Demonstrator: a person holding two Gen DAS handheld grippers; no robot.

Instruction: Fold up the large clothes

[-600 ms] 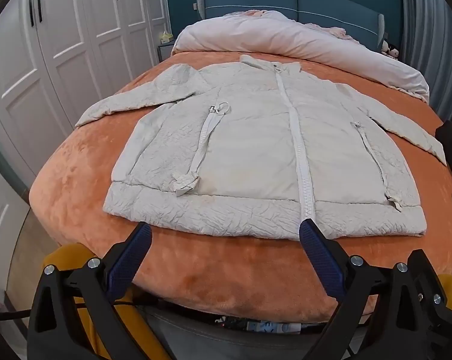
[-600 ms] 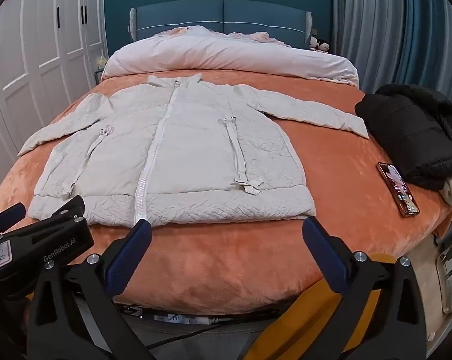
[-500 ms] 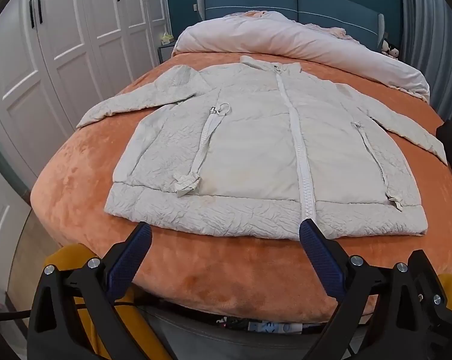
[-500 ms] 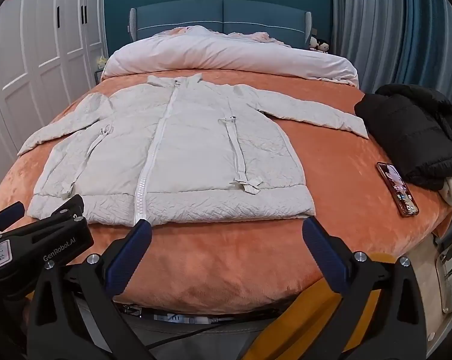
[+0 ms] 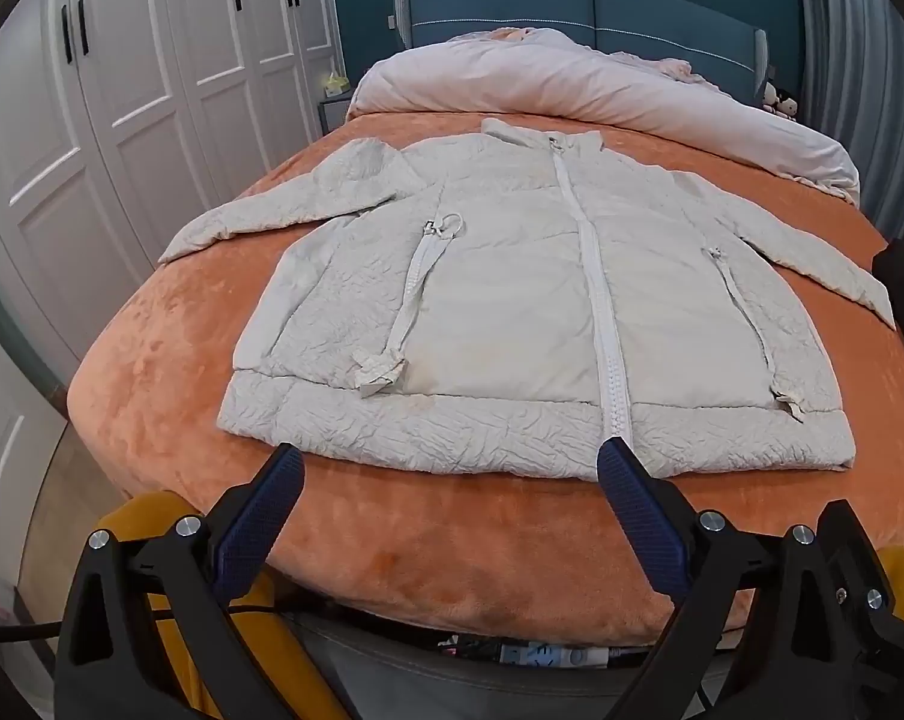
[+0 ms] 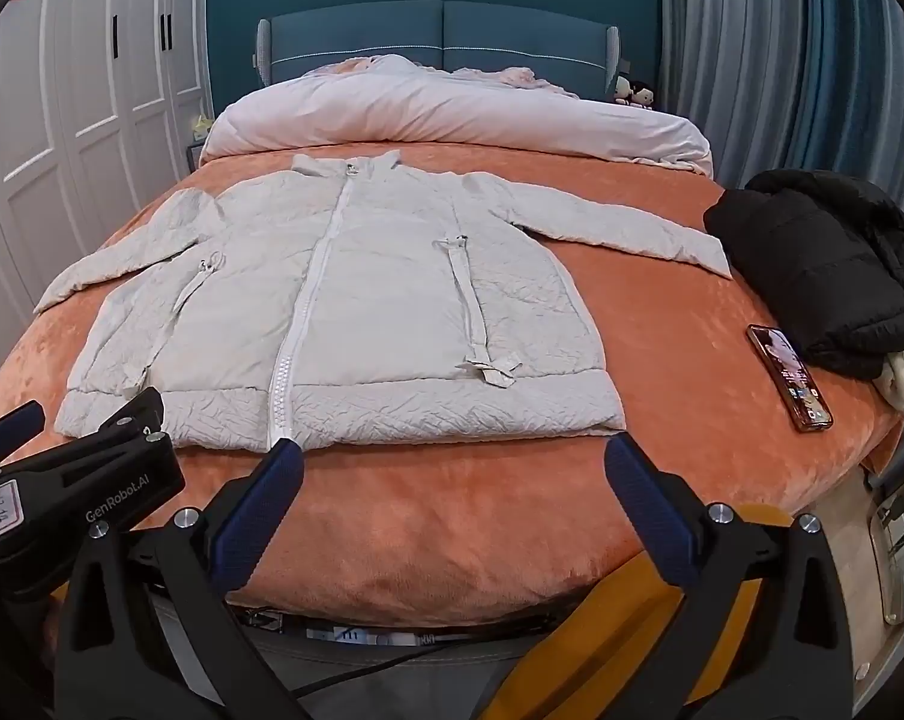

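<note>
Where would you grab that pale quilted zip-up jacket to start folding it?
Take the pale quilted zip-up jacket by a sleeve cuff, coming from the bed's outer side: both sleeves lie spread flat, clear of the body, ready to swing inward.

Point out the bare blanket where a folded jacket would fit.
Free: the orange blanket strip between the white jacket hem and near edge. Crowded: the right side, with phone and black coat.

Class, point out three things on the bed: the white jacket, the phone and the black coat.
white jacket (image 6: pixel 380 300), right wrist view, on its front panel beside the zip.
phone (image 6: pixel 789 377), right wrist view, on the middle of its screen.
black coat (image 6: pixel 824 264), right wrist view, on its bunched middle.
</note>
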